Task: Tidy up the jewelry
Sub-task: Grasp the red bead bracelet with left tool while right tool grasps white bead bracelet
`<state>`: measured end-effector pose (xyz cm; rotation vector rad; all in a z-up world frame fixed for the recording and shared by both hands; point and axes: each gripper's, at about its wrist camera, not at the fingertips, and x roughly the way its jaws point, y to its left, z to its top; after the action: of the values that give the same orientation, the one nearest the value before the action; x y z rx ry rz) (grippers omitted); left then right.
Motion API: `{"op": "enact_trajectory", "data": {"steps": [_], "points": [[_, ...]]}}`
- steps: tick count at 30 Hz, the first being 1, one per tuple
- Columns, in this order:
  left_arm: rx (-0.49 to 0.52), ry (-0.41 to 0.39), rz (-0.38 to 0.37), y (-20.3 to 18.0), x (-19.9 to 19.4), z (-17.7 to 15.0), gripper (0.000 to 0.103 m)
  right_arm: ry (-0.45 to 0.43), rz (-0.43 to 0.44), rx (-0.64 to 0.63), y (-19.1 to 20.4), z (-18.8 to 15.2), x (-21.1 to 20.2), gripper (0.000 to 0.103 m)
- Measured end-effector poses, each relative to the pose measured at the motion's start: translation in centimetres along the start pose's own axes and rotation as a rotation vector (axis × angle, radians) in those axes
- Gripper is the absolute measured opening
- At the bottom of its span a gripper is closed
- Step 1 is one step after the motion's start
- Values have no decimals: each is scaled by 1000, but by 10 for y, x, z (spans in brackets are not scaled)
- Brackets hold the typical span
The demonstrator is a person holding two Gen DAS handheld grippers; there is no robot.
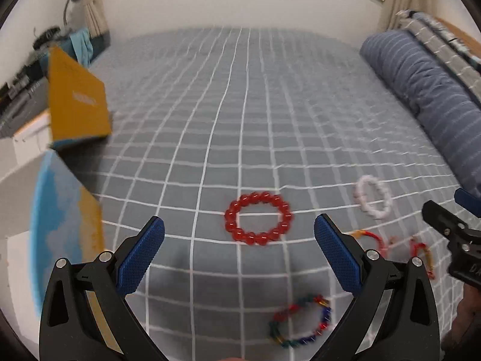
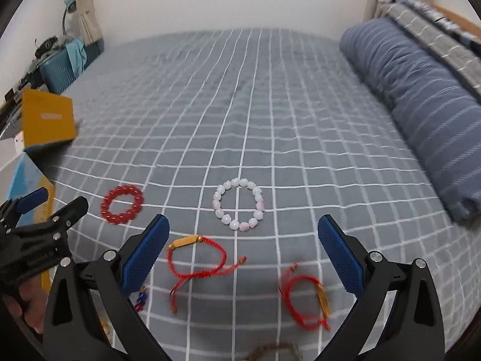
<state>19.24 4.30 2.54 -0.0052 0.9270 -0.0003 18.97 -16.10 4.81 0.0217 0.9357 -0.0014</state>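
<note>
Bracelets lie loose on a grey bedsheet [image 2: 270, 114] with a white grid, none in a container. A yellow box [image 1: 76, 102] stands open far left of the left gripper [image 1: 239, 231], its lid up; the pale print on the lid is too blurred to read, and the inside is hidden. Both grippers hang above the sheet with jaws spread wide, grasping nothing. A red bead bracelet [image 1: 258, 218] lies just ahead of the left gripper, a multicoloured one [image 1: 300, 320] below it. Ahead of the right gripper [image 2: 243, 231] lies a white bead bracelet [image 2: 239, 204]; two red cord bracelets [image 2: 195, 260] [image 2: 303, 300] lie between its fingers, and a brown one [image 2: 273, 350] shows at the bottom edge. A rolled blue striped quilt [image 2: 421, 96] runs along the right. Curtains [image 2: 84, 9] hang against the white wall; a teal case [image 2: 58, 67] sits at far left.
</note>
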Motion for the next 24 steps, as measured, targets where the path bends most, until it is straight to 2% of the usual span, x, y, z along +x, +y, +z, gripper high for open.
{"op": "enact_trajectory", "data": {"steps": [3,8,12,21,24], "points": [[-40,46,14,7,29,3,97,45,-9,15,-8,1,28,92],[-56,72,20,9,56,8,97,86,-19,15,-11,4,61,90],[-47,110,40,8,76,4,97,104,-26,31,-17,5,78,82],[-41,113,67,9,91,2,97,158,-35,84,-30,-1,110,63],[-40,106,77,9,92,2,97,143,-28,107,-32,-3,109,58]]}}
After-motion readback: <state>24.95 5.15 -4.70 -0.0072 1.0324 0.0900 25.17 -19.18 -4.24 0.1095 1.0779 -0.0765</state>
